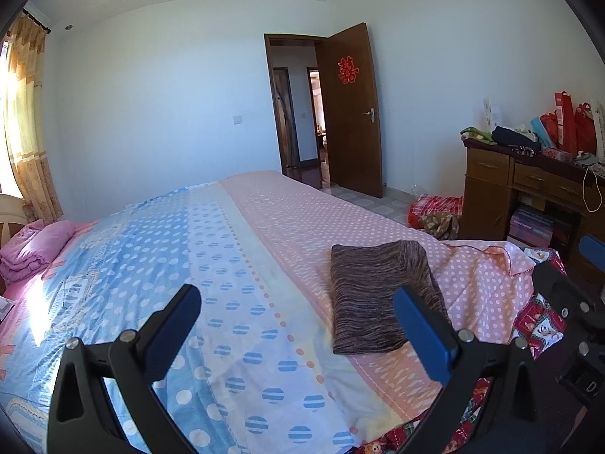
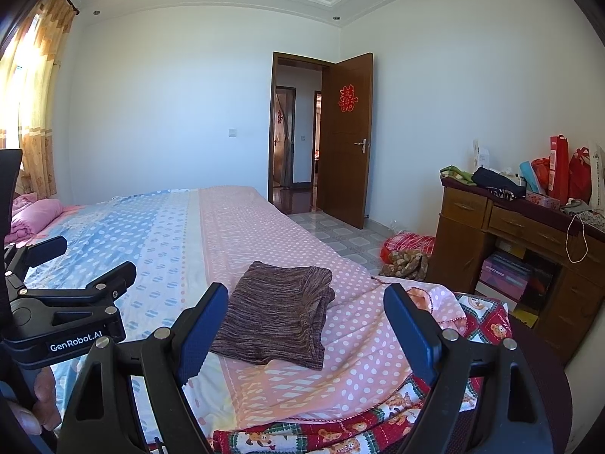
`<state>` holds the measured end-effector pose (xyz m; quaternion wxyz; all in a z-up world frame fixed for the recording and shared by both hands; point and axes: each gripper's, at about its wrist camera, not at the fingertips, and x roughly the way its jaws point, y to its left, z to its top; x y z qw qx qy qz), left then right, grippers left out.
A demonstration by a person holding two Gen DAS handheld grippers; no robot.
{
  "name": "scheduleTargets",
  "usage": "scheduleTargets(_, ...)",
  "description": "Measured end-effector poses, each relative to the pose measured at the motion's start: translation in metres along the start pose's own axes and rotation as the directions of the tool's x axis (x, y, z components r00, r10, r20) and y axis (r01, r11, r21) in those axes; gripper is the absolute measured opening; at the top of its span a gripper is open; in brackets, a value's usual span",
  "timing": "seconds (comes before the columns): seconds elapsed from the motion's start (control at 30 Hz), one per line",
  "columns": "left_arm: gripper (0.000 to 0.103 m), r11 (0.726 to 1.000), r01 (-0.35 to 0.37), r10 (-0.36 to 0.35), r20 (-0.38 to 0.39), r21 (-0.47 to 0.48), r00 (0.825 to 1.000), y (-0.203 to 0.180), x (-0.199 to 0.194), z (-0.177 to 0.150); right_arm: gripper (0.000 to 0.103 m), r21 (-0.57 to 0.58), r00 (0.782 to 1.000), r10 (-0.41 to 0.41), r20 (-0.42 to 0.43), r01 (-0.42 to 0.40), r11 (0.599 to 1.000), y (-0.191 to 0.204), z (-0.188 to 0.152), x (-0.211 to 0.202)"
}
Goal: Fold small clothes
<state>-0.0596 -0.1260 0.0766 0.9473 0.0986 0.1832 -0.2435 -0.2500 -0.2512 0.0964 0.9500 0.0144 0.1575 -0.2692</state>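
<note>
A brown striped knit garment (image 1: pixel 382 295) lies folded into a neat rectangle on the pink dotted part of the bed sheet (image 1: pixel 295 234). In the right wrist view the same garment (image 2: pixel 276 310) sits just beyond my fingers. My left gripper (image 1: pixel 298 302) hovers above the bed, open, nothing between its blue pads, with the garment to the right of its middle. My right gripper (image 2: pixel 306 302) is also open and empty, held over the bed's near edge with the garment ahead between its fingers. The left gripper (image 2: pixel 75 287) shows at the left of the right wrist view.
A red patterned blanket (image 2: pixel 340 431) hangs at the bed's near edge. A pink folded quilt (image 1: pixel 34 246) lies at the far left. A wooden desk (image 2: pixel 510 234) piled with bags stands at the right, clothes (image 2: pixel 408 253) on the floor beside it. The door (image 2: pixel 344 140) stands ajar.
</note>
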Motion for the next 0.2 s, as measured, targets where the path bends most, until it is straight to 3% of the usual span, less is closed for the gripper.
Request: scheduleTargets(0.2, 0.103, 1.000, -0.008, 0.008, 0.004, 0.007, 1.000, -0.0014, -0.0010, 0.0009, 0.085, 0.003, 1.000, -0.003, -0.013, 0.003, 1.000, 0.0007, -0.0013, 0.0030)
